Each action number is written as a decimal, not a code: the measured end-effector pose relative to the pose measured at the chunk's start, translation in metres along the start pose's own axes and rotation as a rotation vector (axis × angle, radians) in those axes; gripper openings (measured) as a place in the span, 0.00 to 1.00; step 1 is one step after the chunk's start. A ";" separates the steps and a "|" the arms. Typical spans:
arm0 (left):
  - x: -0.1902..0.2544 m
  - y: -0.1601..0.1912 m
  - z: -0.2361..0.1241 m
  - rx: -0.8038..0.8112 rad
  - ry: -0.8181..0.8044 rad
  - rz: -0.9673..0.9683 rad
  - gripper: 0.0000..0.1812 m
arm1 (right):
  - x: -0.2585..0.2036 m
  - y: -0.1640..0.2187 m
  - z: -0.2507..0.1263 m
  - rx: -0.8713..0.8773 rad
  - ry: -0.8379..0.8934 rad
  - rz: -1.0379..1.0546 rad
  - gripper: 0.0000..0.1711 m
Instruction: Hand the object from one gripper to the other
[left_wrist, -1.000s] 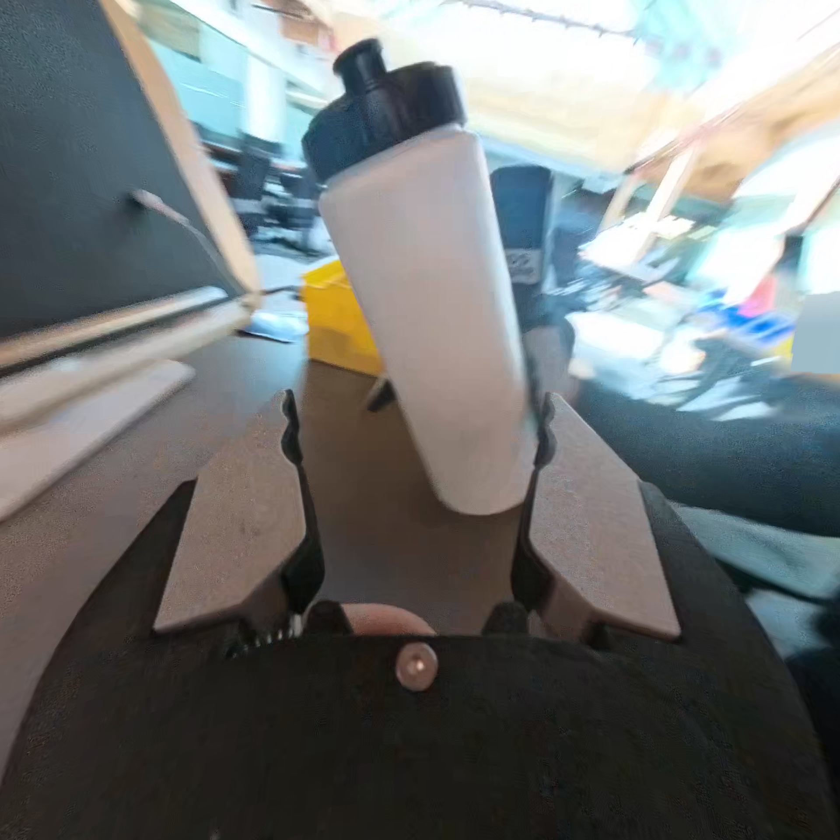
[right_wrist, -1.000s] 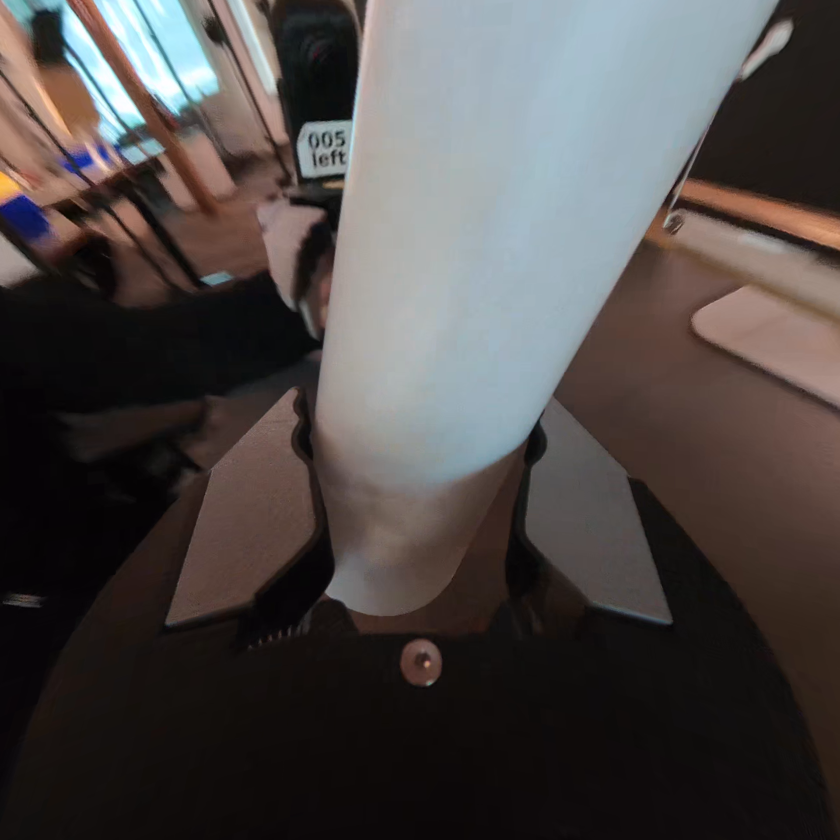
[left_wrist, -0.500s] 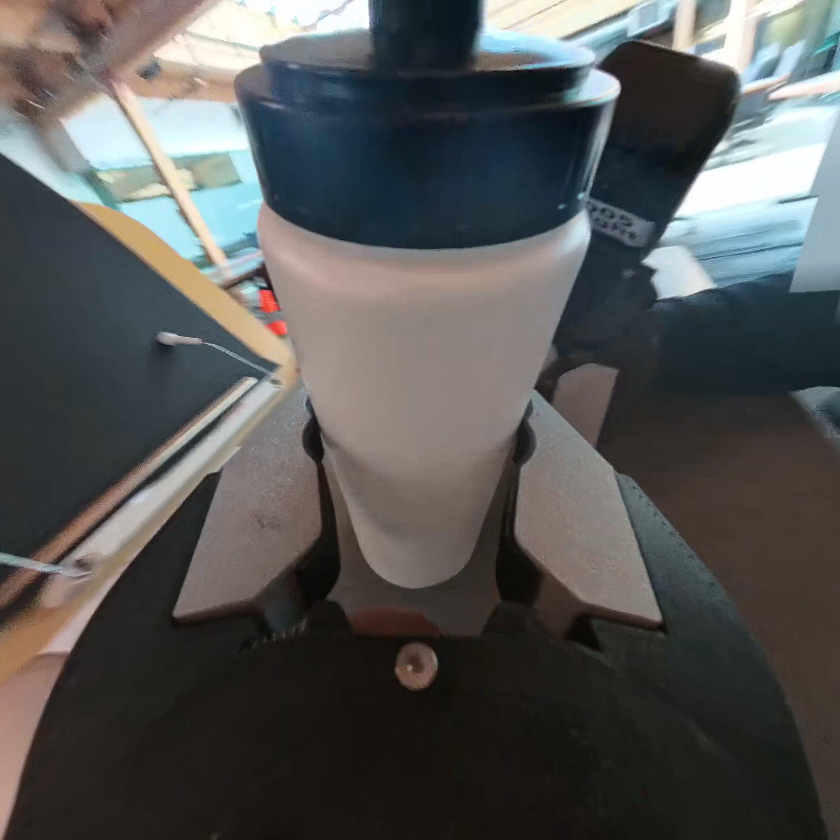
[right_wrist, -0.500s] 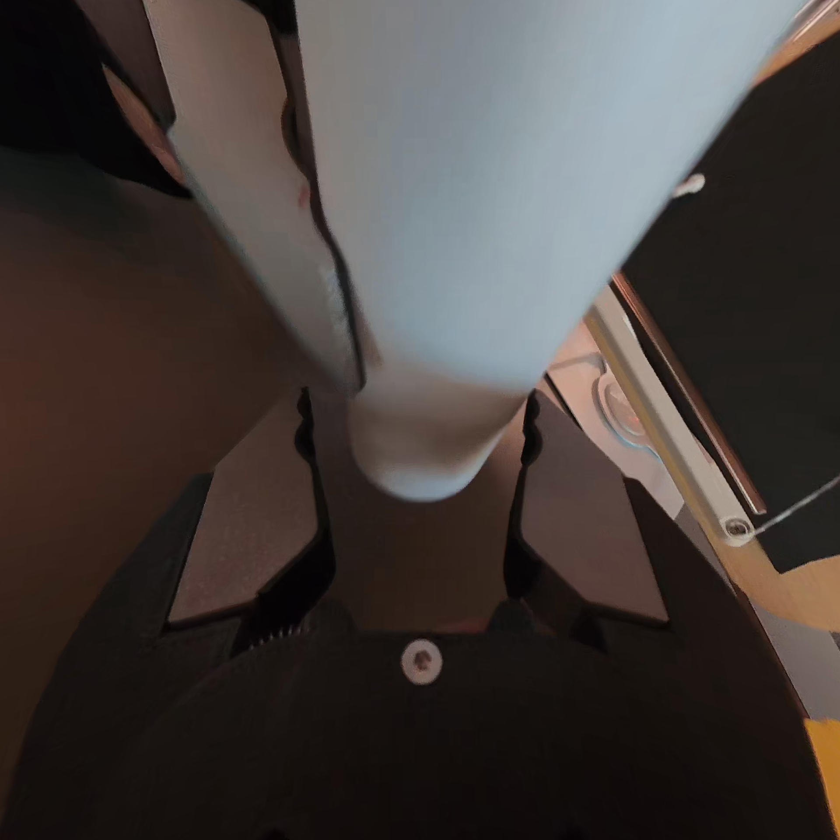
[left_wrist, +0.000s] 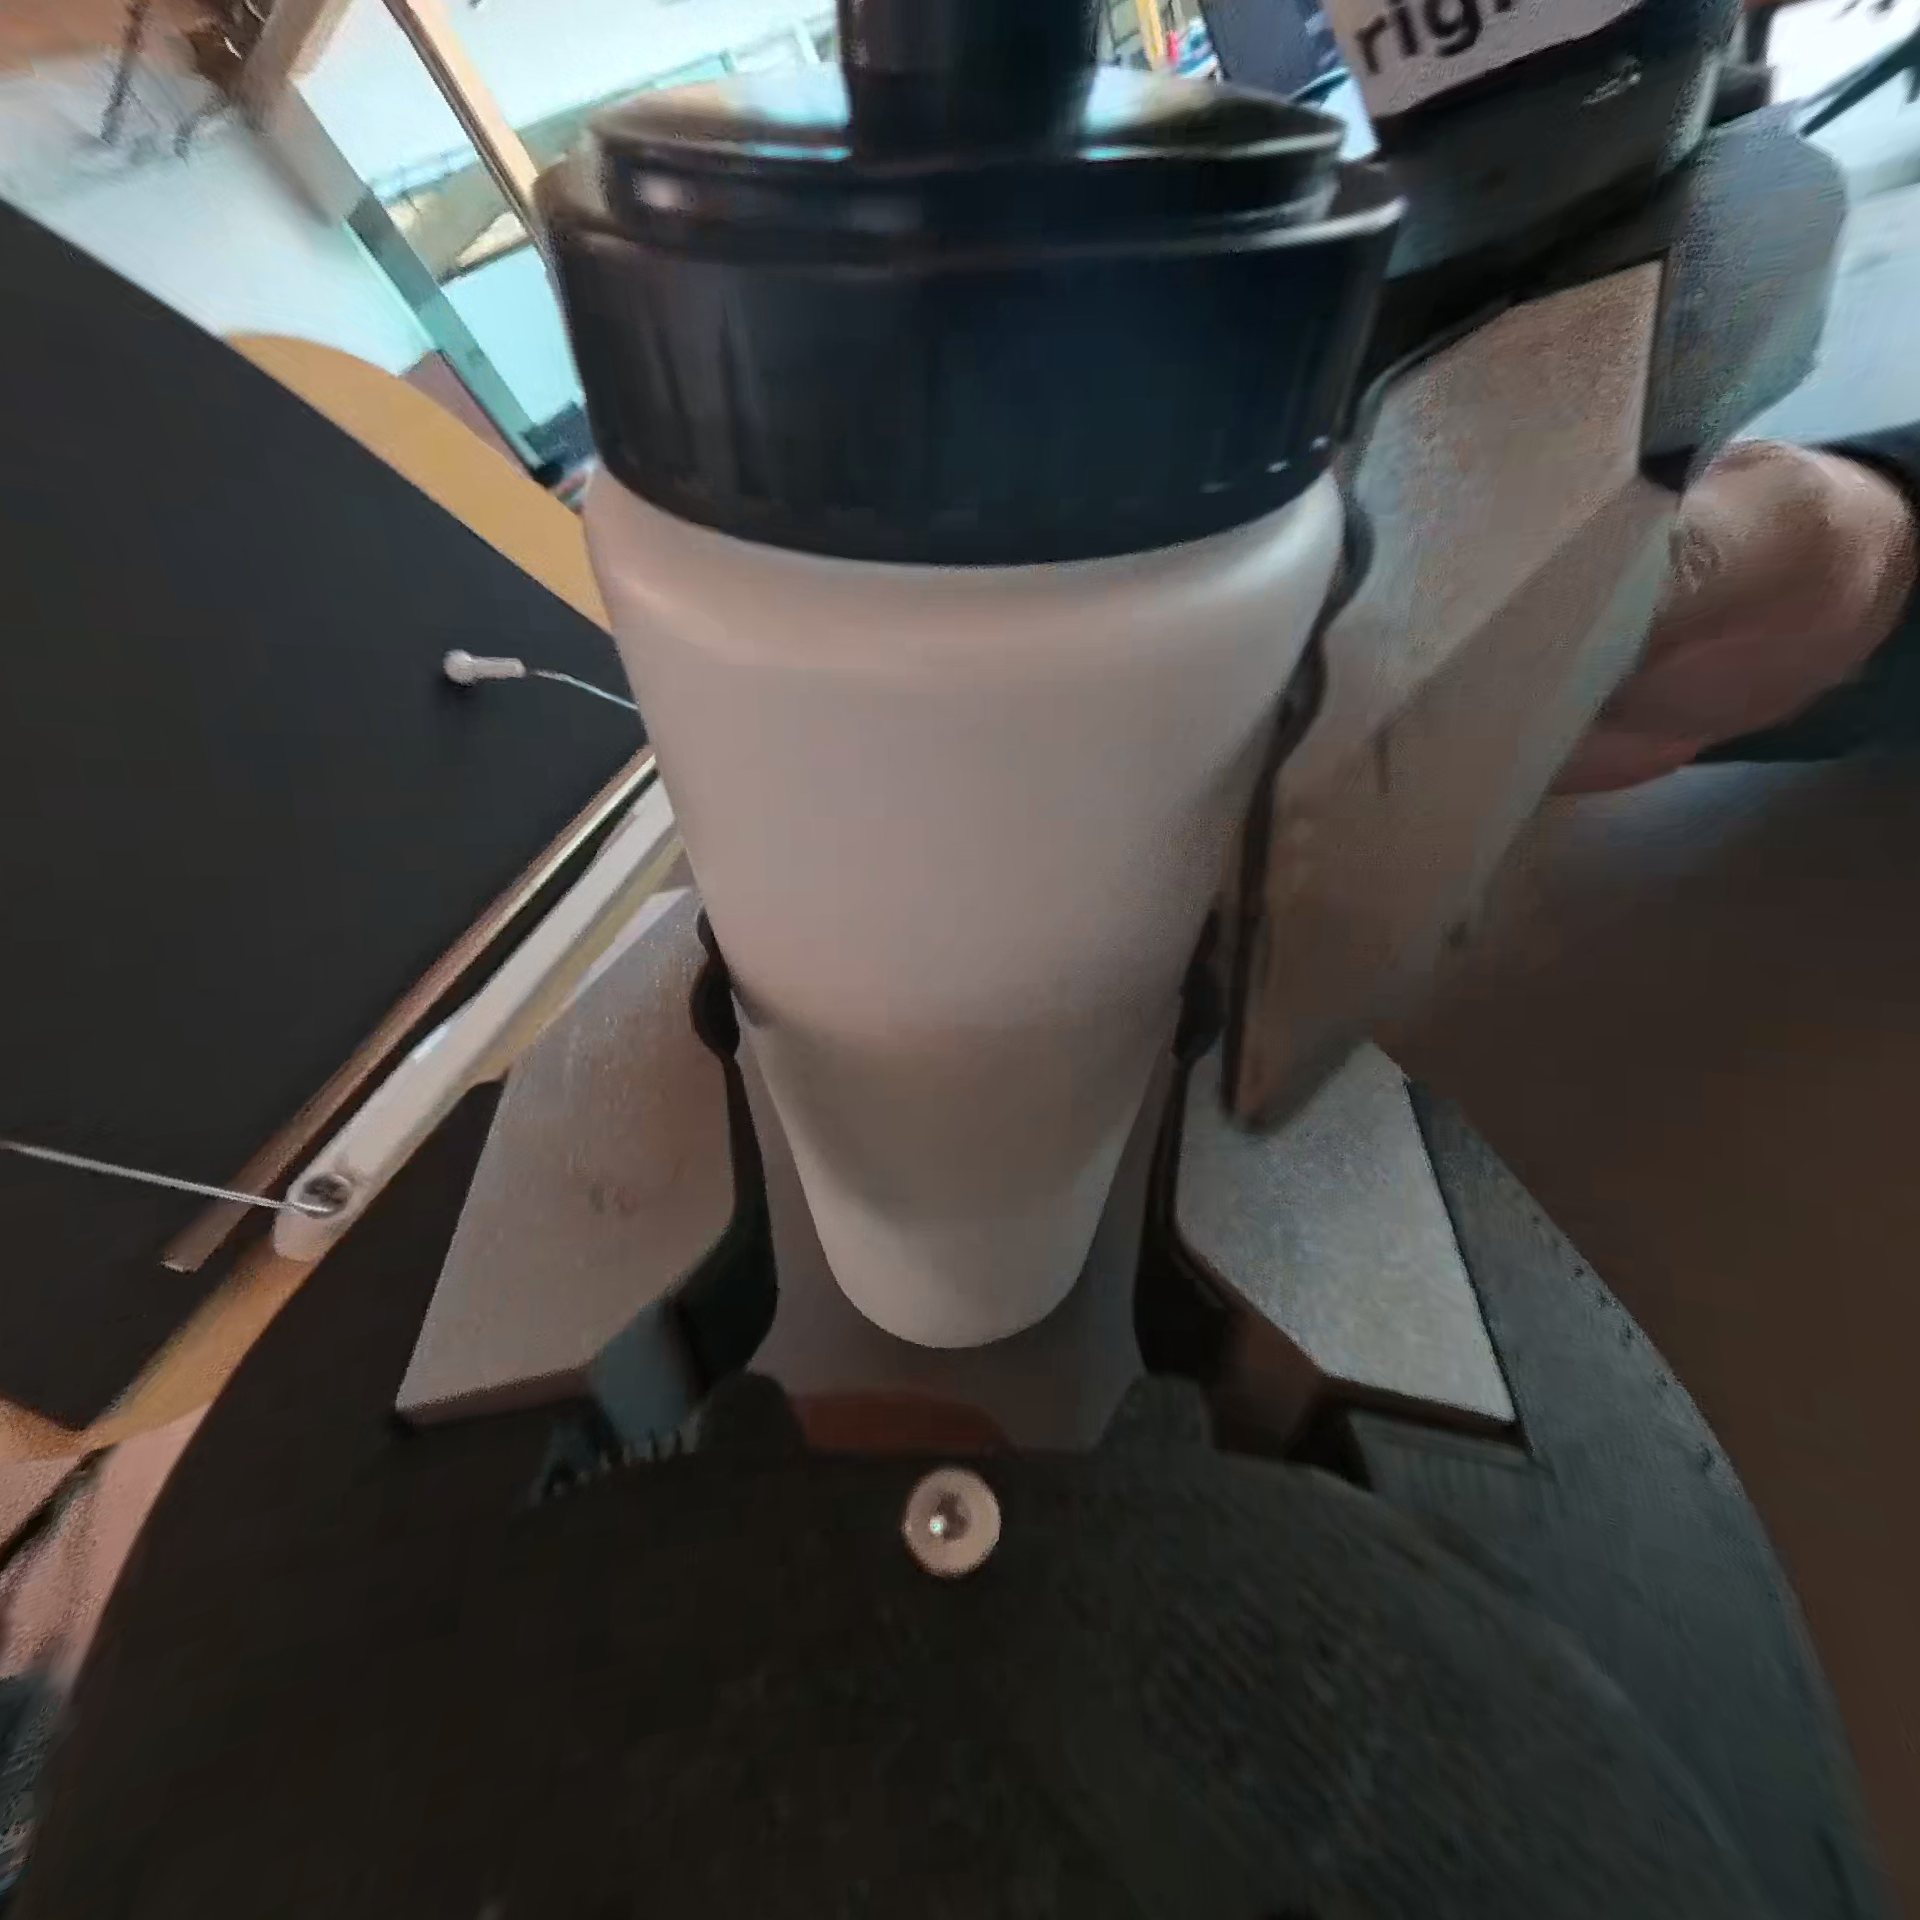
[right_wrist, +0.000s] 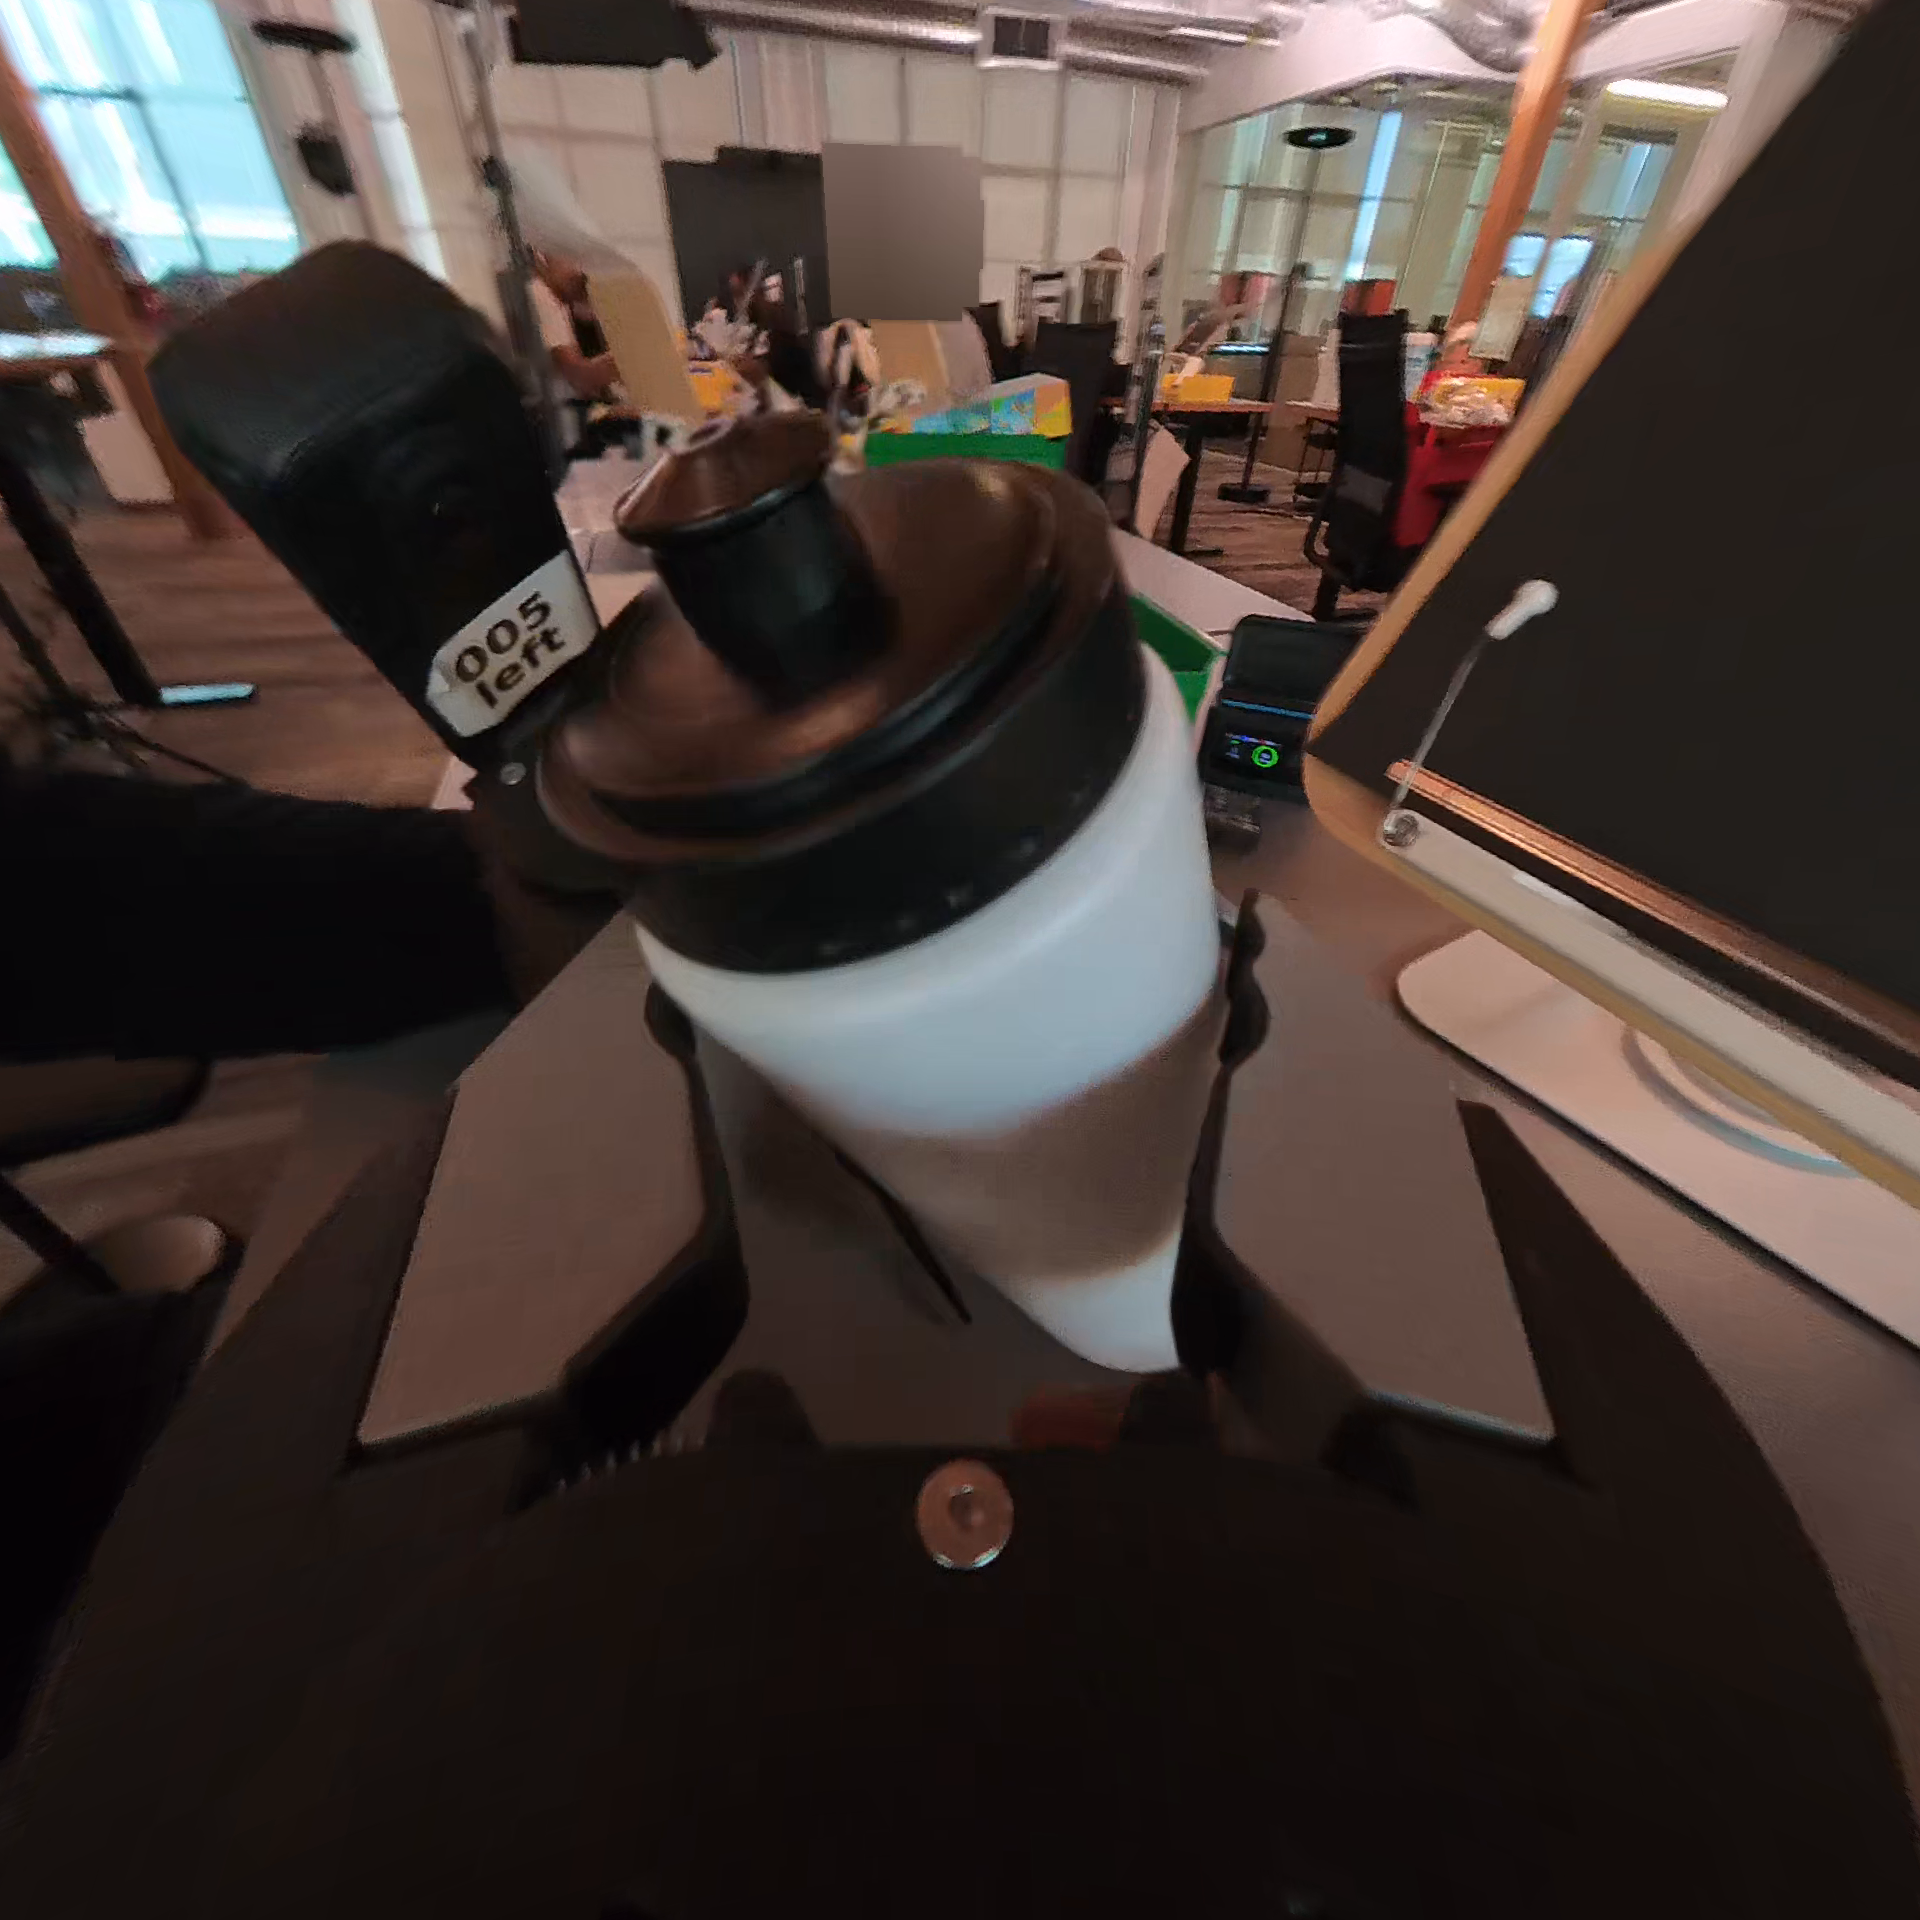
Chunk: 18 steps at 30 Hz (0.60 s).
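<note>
A white bottle (left_wrist: 956, 831) with a black cap is held up above the table. My left gripper (left_wrist: 951, 997) is shut on its lower body, and the bottle stands straight and centred between the fingers. In the right wrist view the bottle (right_wrist: 935, 1039) leans to the left between my right gripper's (right_wrist: 956, 977) fingers, which sit just below the cap and are spread a little wider than the bottle. One right finger (left_wrist: 1455, 675) lies along the bottle's right side in the left wrist view. The left gripper's black body (right_wrist: 364, 468) shows behind the bottle.
A black panel with a wooden edge (left_wrist: 208, 727) stands close on the left side, on a white base (right_wrist: 1558, 1039). The dark brown table (left_wrist: 1662, 1039) lies below. A small device with a lit screen (right_wrist: 1262, 717) and a green box (right_wrist: 1174, 644) sit farther back. A hand (left_wrist: 1766, 623) holds the right gripper.
One second ago my right gripper held the bottle and my left was open. The left then closed on the lower body. The right has loosened and shifted up near the cap.
</note>
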<state>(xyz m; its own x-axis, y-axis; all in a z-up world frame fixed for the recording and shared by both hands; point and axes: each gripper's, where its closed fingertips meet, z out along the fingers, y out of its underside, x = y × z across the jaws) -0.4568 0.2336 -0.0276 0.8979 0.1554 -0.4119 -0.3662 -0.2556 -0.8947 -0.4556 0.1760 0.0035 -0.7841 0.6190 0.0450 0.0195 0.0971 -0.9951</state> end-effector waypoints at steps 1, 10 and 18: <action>0.000 -0.001 0.001 -0.006 -0.027 0.024 0.47 | 0.002 0.000 0.000 -0.009 0.035 -0.059 0.60; -0.008 -0.009 -0.009 0.088 0.039 -0.184 0.42 | 0.039 -0.018 -0.033 -0.040 0.405 -0.461 0.50; -0.016 0.009 -0.009 0.031 0.073 -0.284 0.48 | 0.058 -0.060 -0.083 0.090 0.743 -0.659 0.49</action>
<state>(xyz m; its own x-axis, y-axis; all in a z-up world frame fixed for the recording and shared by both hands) -0.4724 0.2203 -0.0271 0.9803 0.1470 -0.1322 -0.1044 -0.1827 -0.9776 -0.4507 0.2709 0.0737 -0.0334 0.7963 0.6040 -0.3513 0.5564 -0.7530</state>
